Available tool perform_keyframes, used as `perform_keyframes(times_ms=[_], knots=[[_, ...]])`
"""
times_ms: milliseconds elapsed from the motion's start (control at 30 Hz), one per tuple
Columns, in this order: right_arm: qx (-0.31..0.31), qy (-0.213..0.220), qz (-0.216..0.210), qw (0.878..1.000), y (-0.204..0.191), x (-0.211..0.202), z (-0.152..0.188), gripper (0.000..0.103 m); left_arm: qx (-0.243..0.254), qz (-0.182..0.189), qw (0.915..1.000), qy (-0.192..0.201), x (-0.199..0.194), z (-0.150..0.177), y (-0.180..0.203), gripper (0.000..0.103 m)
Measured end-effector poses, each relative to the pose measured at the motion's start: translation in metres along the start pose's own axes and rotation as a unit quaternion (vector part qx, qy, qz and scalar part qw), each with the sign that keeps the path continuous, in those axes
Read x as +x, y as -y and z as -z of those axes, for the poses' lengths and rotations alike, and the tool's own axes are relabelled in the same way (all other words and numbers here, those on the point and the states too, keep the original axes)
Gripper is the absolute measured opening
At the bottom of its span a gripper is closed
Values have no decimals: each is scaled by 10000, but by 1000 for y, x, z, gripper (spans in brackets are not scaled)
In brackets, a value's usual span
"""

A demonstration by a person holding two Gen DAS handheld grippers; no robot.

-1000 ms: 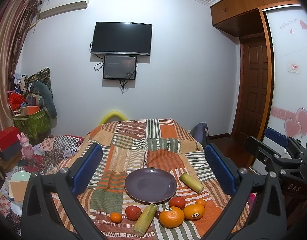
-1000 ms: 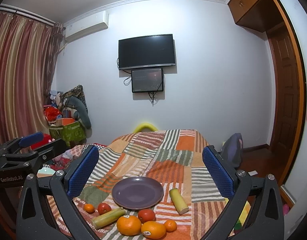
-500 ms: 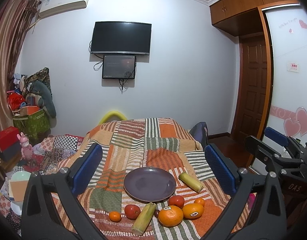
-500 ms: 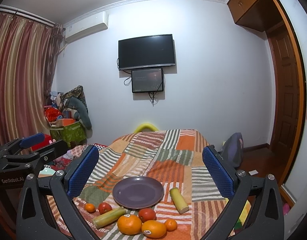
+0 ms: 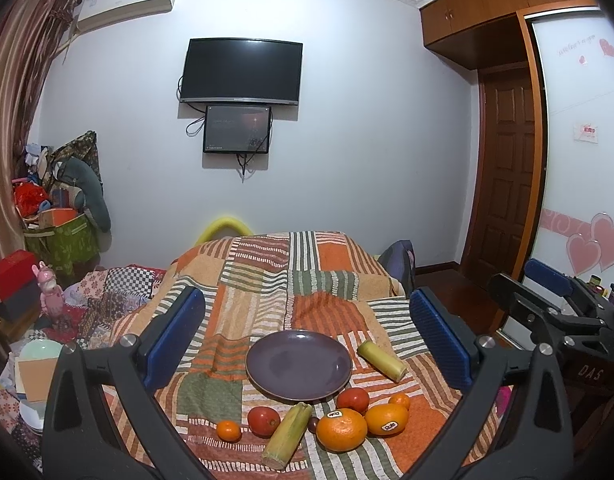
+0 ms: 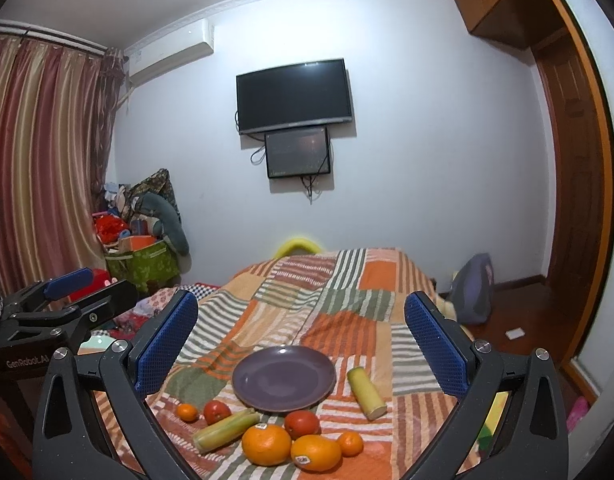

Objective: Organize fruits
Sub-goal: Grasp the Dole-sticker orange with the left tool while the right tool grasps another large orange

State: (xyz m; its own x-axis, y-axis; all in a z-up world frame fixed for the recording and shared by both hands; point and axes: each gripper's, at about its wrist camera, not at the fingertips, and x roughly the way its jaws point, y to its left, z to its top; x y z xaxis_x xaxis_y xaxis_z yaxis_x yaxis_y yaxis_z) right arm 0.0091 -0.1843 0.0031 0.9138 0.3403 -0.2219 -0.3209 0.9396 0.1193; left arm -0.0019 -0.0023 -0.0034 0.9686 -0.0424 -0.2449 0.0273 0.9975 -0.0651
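Observation:
An empty purple plate lies on a striped patchwork cloth. In front of it lie two large oranges, two tomatoes, two small tangerines and a yellow-green stalk piece. A second stalk piece lies right of the plate. My left gripper is open and empty above the plate. My right gripper is open and empty too.
A small dark fruit sits between the stalk and the orange. The other gripper shows at the right edge of the left wrist view. Bags and boxes are piled at the left wall. A wooden door stands at the right.
Both views have tilted down slightly, so the fruits sit a little higher in frame. Nothing on the cloth has moved.

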Motion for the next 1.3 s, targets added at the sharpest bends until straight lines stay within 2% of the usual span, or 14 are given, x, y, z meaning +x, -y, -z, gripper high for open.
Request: perform_keyframes(times_ms=[200,267,333,533,700,767,833,1033,1300], knots=[[141,-288,89,9994,14,14,10,101,-136,-156,9997,-148,14,3,-12,103],[110,-421,184,9989,17,20,16,97,-165,-229,9993,-256,21,5,-17,98],[87,-550,231,9982,20,24,20,90,-176,-288,9987,-394,28,9,-22,88],[96,-1133,227,9933,34,42,40,74,-117,-334,9946,-973,56,27,-35,74],[123,-1722,78,9849,42,56,57,59,-25,-205,9875,-1563,78,48,-40,59],[187,-1993,-20,9798,46,61,66,50,-2,-95,9834,-1811,87,58,-39,55],[276,-2173,-76,9757,49,66,73,47,-2,12,9796,-2011,94,66,-37,49],[432,-2722,-259,9609,49,72,98,46,129,315,9696,-2422,107,90,-23,48],[509,-3233,-415,9440,42,86,124,46,87,651,9511,-3017,123,117,-13,48]])
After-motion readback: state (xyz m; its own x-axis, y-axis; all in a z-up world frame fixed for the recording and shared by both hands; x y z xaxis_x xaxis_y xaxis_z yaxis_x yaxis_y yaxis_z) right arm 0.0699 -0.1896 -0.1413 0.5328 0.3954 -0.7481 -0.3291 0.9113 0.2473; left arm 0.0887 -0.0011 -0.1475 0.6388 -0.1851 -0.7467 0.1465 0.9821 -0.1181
